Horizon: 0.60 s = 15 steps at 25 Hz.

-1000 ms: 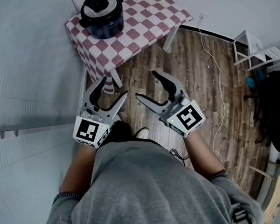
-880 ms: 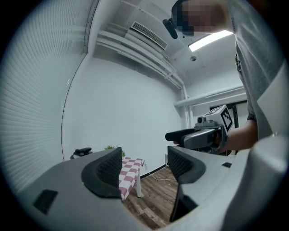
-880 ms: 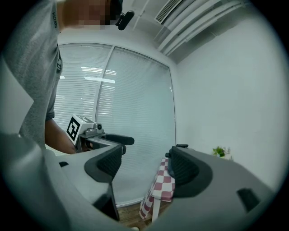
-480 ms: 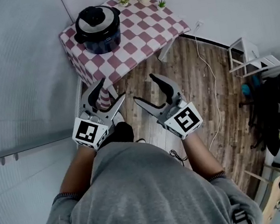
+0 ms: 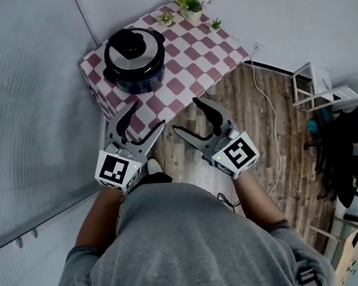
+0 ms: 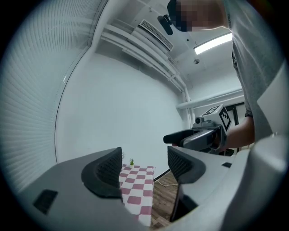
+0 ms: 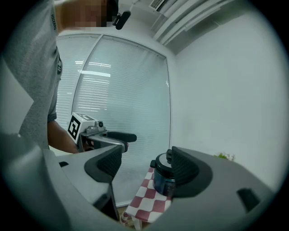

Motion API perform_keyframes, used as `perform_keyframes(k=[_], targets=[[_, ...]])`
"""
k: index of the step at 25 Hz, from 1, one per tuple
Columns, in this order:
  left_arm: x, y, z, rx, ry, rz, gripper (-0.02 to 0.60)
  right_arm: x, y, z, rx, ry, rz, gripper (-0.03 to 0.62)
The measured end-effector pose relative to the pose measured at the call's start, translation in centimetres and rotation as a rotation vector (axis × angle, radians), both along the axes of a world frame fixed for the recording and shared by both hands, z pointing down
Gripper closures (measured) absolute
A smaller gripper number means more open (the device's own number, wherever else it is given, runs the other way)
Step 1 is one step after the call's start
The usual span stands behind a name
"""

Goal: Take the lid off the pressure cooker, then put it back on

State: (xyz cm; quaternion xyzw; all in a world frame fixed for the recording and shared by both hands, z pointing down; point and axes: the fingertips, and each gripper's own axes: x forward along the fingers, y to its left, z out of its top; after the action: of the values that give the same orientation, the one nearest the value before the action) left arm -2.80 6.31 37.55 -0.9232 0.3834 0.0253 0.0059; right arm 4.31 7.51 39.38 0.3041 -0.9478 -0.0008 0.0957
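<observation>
Gaping empty, left hand-held gripper [image 5: 147, 115], right hand-held gripper [image 5: 186, 114]; pressure cooker [image 5: 134, 64] lidded on table [image 5: 203, 42].

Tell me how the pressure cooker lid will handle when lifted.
The lid looks like rigid metal, so probably stiff and fairly heavy for its size. Its shiny surface may be slippery; the black knob on top likely offers the surest hold.
</observation>
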Motion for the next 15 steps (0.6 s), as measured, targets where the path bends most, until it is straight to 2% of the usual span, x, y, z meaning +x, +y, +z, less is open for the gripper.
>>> perform_keyframes(k=[8,15], targets=[[-3.1,-5.7,1.0,-0.047,0.025,0.014,0.256,-3.0,-5.7,-0.4,-0.011,0.011,0.001,0.244],[-3.6,-9.8,1.7,-0.06,0.019,-0.016,0.258,-2.4,-10.4,-0.1,0.007,0.04,-0.005,0.244]])
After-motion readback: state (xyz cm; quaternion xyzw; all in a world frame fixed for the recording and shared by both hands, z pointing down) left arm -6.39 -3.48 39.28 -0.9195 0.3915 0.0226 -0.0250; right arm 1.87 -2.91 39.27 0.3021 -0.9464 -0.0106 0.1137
